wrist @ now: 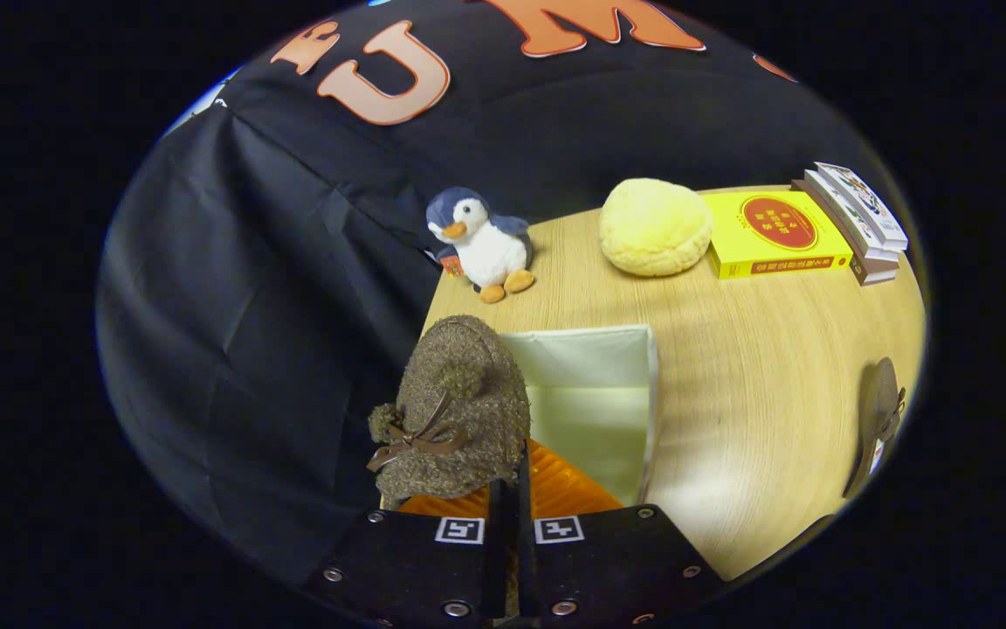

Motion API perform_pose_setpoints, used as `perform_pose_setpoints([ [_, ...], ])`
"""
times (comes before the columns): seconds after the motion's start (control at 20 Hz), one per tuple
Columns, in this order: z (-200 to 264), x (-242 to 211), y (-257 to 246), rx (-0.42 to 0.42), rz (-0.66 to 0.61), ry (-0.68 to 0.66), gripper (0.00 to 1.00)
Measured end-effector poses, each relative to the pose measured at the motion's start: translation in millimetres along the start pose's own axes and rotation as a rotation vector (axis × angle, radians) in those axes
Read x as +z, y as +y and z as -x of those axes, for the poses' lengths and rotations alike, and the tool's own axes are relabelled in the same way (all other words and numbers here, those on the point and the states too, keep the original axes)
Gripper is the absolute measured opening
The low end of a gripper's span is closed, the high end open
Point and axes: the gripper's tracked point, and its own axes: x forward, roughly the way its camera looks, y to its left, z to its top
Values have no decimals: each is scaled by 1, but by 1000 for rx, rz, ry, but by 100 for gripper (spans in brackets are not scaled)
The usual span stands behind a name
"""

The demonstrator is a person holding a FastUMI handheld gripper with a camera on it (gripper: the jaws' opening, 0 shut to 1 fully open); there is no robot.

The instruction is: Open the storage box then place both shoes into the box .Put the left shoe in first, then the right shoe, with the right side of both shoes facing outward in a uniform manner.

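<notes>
penguin plush (481, 245) at table (756, 411) corner | gripper (512, 489) fingers nearly together, clamped on brown fuzzy shoe (455, 411) with bow and orange sole, held over open white storage box (595, 402) | yellow round plush (656, 227), yellow book (774, 234), book stack (857, 218) beyond | second shoe (878, 419) far right on table

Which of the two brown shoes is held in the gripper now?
The fuzzy shoe with the bow, held at the open white box; the gripper is shut on it. The other shoe lies apart on the table, far right.
</notes>
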Motion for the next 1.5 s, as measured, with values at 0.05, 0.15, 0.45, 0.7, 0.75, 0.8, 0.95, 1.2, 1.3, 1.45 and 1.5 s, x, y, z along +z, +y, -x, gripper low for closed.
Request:
perform_pose_setpoints([
  [0.05,-8,-7,0,-20,-5,25,7],
  [0.15,-24,-20,-3,-60,-1,71,9],
  [0.45,-44,-51,0,-93,36,189,16],
  [0.7,-21,-39,16,13,57,145,23],
  [0.75,-12,-34,12,23,64,127,28],
  [0.8,-5,-29,7,32,70,107,31],
  [0.95,20,-12,-15,38,99,33,56],
  [1.2,64,5,-71,-7,177,-84,81],
  [1.3,78,14,-99,-48,215,-140,86],
  [1.45,99,14,-145,-107,259,-182,95],
  [1.5,106,14,-164,-134,269,-196,96],
])
